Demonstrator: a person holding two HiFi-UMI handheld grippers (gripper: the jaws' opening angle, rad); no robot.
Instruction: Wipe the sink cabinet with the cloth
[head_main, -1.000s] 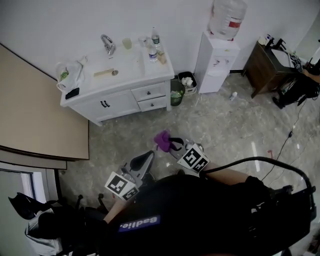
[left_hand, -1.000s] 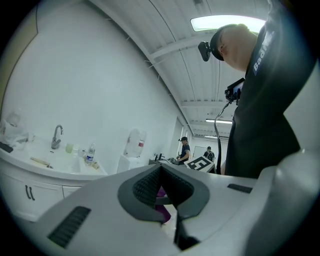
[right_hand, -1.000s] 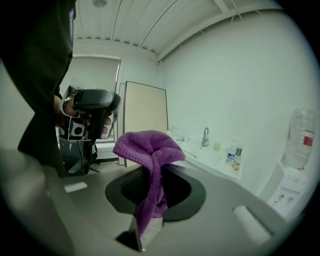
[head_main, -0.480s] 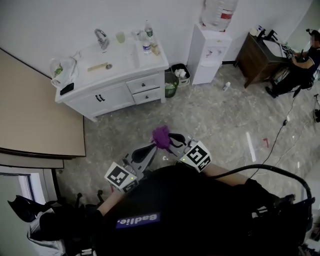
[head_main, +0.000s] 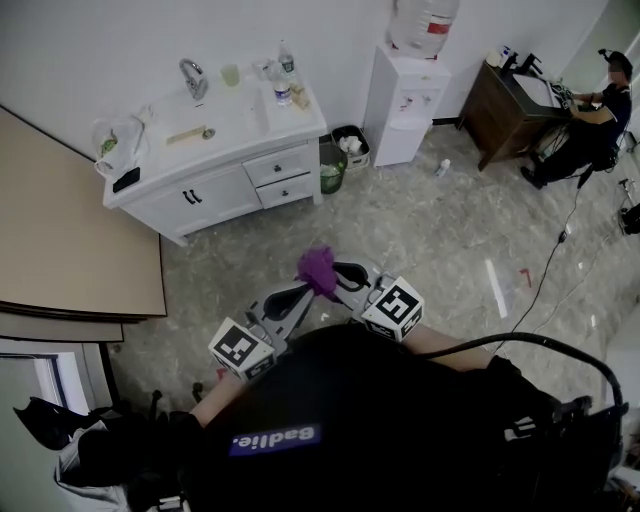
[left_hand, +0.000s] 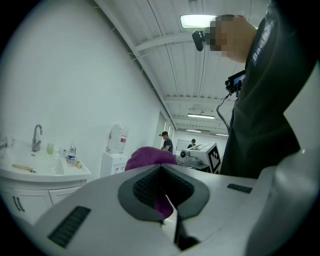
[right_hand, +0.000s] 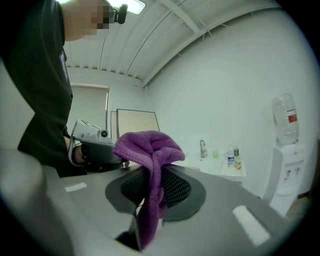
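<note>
The white sink cabinet (head_main: 215, 185) stands against the far wall, well apart from both grippers. A purple cloth (head_main: 318, 268) hangs bunched from my right gripper (head_main: 338, 277), which is shut on it; in the right gripper view the cloth (right_hand: 150, 155) drapes over and down between the jaws of the right gripper (right_hand: 149, 200). My left gripper (head_main: 300, 293) sits just left of the cloth, shut with nothing in it. In the left gripper view the left gripper (left_hand: 167, 202) has its jaws together, the cloth (left_hand: 147, 156) showing just beyond them and the cabinet (left_hand: 30, 187) at far left.
On the countertop are a faucet (head_main: 192, 75), bottles (head_main: 282, 85), a plastic bag (head_main: 118, 135) and a phone (head_main: 126, 180). A green bin (head_main: 330, 170), a water dispenser (head_main: 405, 95), and a brown desk (head_main: 510, 110) with a seated person (head_main: 590, 115) stand right. A beige panel (head_main: 70, 230) lies left.
The view has shifted, so the cabinet sits higher and further left in frame. Both grippers rose slightly and drew together, the cloth still held. A person at the desk came into view.
</note>
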